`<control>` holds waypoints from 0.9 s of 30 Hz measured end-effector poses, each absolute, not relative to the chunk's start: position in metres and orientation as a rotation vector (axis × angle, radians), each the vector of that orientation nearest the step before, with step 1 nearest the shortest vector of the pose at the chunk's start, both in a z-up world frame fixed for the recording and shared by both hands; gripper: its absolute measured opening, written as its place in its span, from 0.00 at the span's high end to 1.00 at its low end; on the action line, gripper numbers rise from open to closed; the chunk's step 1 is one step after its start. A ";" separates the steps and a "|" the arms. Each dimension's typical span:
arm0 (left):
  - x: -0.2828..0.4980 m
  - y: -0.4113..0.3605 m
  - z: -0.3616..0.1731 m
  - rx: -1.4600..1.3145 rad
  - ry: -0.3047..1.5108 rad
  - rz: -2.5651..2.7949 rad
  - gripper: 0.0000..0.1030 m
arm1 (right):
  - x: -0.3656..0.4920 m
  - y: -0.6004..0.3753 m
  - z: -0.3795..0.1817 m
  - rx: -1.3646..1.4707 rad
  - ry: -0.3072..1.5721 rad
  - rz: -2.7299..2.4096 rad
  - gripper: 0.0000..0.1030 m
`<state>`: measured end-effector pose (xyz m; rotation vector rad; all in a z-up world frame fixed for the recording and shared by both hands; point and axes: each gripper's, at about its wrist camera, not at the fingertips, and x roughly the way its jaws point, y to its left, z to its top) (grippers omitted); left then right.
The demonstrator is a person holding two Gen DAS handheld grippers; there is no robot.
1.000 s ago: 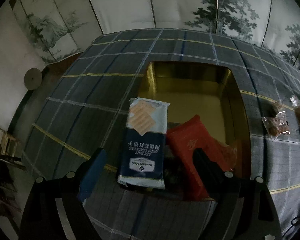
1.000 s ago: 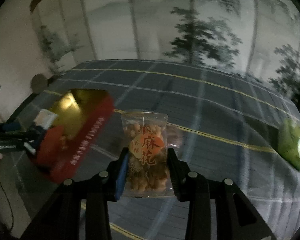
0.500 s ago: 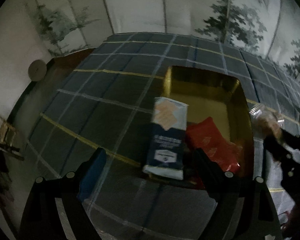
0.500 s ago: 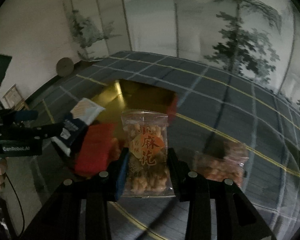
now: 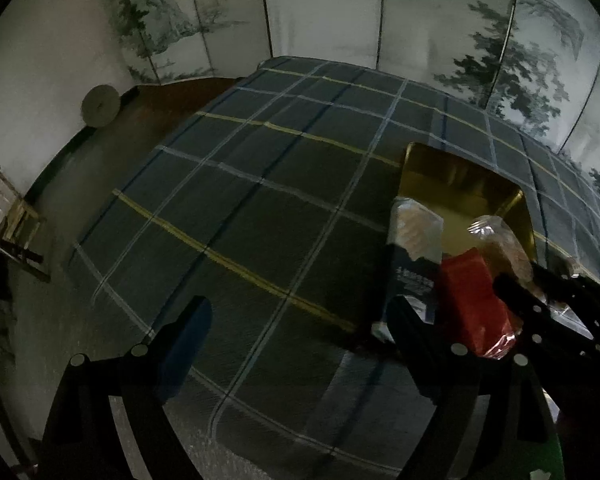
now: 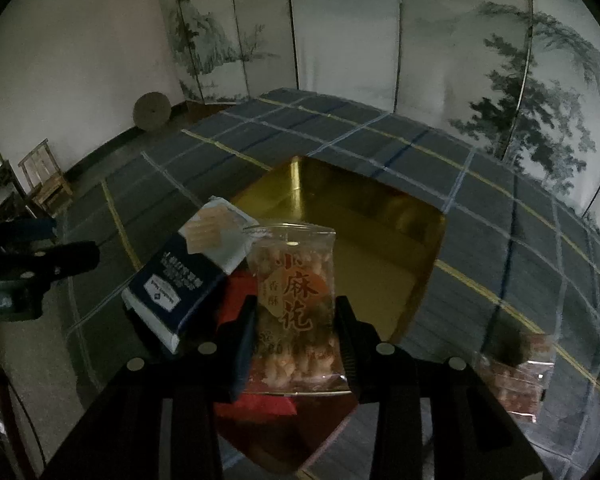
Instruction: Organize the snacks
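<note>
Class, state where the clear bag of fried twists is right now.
In the right wrist view, the clear bag sits centre, clamped in the right hand-held gripper above the gold tray, beside the blue cracker pack.

I held my right gripper (image 6: 294, 322) above the near end of the tin (image 6: 380, 216), its two fingers pressed against the sides of the bag (image 6: 294, 292), which stood upright between them. My left gripper (image 5: 300, 328) hung off the tin's left side, over the cloth, its fingers spread wide with nothing between them. From the left camera, my right gripper (image 5: 540, 292) reached in over the tin from the right.
</note>
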<state>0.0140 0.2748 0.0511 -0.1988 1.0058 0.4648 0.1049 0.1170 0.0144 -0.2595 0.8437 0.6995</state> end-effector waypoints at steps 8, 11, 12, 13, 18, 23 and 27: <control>0.010 0.281 0.045 -0.219 1.023 0.468 0.15 | 0.103 0.136 -0.003 -0.312 0.877 0.716 0.63; 0.010 0.280 0.041 -0.230 1.035 0.460 0.15 | 0.102 0.139 -0.004 -0.328 0.874 0.709 0.61; 0.009 0.279 0.039 -0.230 1.039 0.459 0.15 | 0.102 0.140 -0.004 -0.333 0.877 0.707 0.60; 0.009 0.279 0.038 -0.231 1.042 0.456 0.15 | 0.101 0.140 -0.003 -0.336 0.879 0.710 0.60; 0.011 0.276 0.035 -0.230 1.054 0.452 0.15 | 0.099 0.127 0.007 -0.311 0.859 0.753 0.51; 0.010 0.274 0.037 -0.228 1.049 0.455 0.15 | 0.098 0.089 0.021 -0.272 0.837 0.813 0.50; 0.010 0.271 0.039 -0.225 1.046 0.460 0.15 | 0.106 0.048 0.021 -0.310 0.839 0.803 0.50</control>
